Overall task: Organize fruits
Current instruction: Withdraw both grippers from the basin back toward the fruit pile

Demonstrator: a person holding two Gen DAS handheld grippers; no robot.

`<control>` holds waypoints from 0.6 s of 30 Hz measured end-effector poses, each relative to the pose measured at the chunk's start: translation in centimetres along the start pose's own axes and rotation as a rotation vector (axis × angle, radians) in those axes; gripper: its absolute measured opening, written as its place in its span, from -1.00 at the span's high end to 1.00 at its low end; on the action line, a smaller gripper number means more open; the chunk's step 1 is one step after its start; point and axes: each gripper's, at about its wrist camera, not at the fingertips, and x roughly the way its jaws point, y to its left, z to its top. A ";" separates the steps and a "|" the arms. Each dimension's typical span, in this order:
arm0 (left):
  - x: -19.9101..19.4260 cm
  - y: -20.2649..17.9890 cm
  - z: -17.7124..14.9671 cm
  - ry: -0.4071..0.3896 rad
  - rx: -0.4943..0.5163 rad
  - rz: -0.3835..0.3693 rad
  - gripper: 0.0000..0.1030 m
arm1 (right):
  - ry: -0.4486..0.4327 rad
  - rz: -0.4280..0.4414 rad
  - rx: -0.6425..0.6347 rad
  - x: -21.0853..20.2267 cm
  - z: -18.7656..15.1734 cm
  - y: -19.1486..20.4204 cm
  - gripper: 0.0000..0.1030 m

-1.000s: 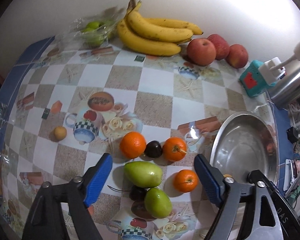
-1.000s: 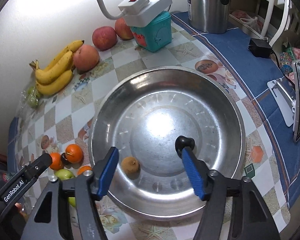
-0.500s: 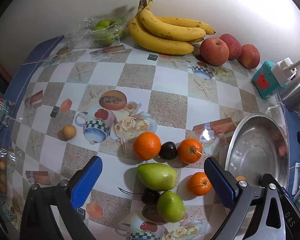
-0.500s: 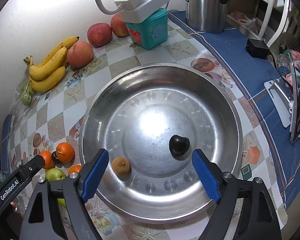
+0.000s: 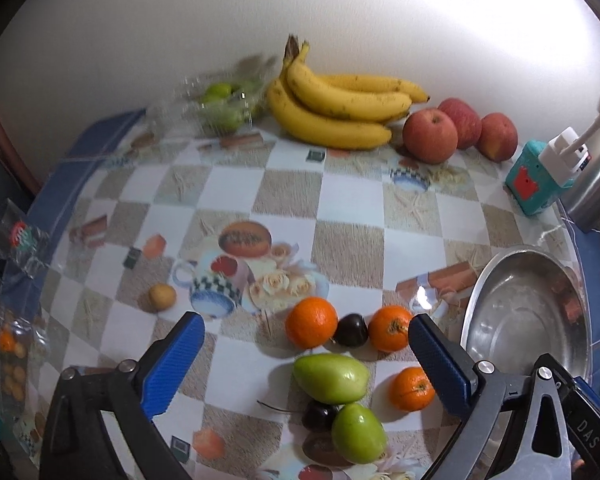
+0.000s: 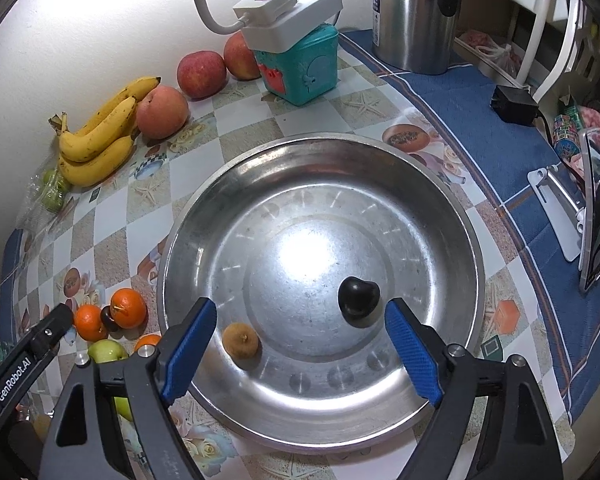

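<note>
My right gripper (image 6: 296, 344) is open and empty above the near part of a steel bowl (image 6: 440, 208). In the bowl lie a dark cherry (image 6: 358, 296) and a small brown fruit (image 6: 240, 340). My left gripper (image 5: 304, 364) is open and empty above a cluster on the table: three oranges (image 5: 311, 322), two green fruits (image 5: 330, 372) and two dark cherries (image 5: 350, 330). A small tan fruit (image 5: 161, 297) lies alone to the left. The bowl also shows at the right of the left wrist view (image 5: 572, 292).
Bananas (image 5: 336, 108), three apples (image 5: 430, 135) and a bag of green fruit (image 5: 220, 106) lie along the back wall. A teal box (image 6: 300, 66) with a white power strip (image 6: 288, 4) and a steel kettle (image 6: 414, 12) stand behind the bowl. Clutter lies on the blue cloth at right.
My right gripper opened, released the dark cherry into the bowl and pulled back. My left gripper rose and shifted left over the fruit cluster.
</note>
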 end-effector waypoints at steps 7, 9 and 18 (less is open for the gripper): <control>-0.9 1.6 0.2 -0.001 -0.051 -0.055 -1.00 | 0.007 0.030 -0.010 0.3 -0.2 0.4 -0.68; -1.3 2.0 0.2 -0.018 -0.052 -0.043 -1.00 | 0.003 0.018 -0.011 0.3 -0.2 0.5 -0.68; -2.2 4.2 -0.1 -0.063 -0.084 -0.044 -1.00 | -0.002 0.013 -0.035 0.3 -0.5 1.5 -0.68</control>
